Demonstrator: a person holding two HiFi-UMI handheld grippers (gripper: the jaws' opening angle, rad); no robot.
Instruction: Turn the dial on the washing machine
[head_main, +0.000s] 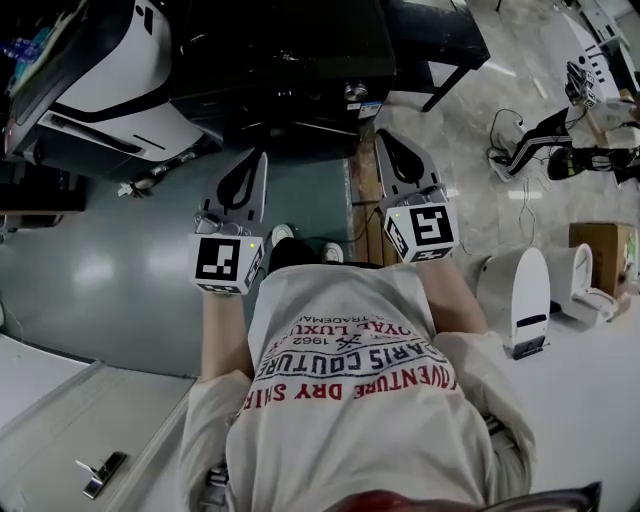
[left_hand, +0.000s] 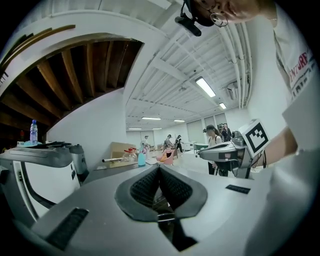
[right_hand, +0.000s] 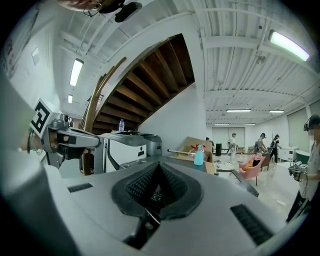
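As left claw (left_hand: 159, 168), right claw (right_hand: 158, 166) sit closed (empty) | bottle (right_hand: 121, 125) atop machine (right_hand: 127, 149)

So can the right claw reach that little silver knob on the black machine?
Probably yes. The right claw points toward the silver knob on the black machine, and nothing visible sits between them. Its jaws are shut, though, so it would likely need to open first.

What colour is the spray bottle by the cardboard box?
The spray bottle is light blue; right gripper view.
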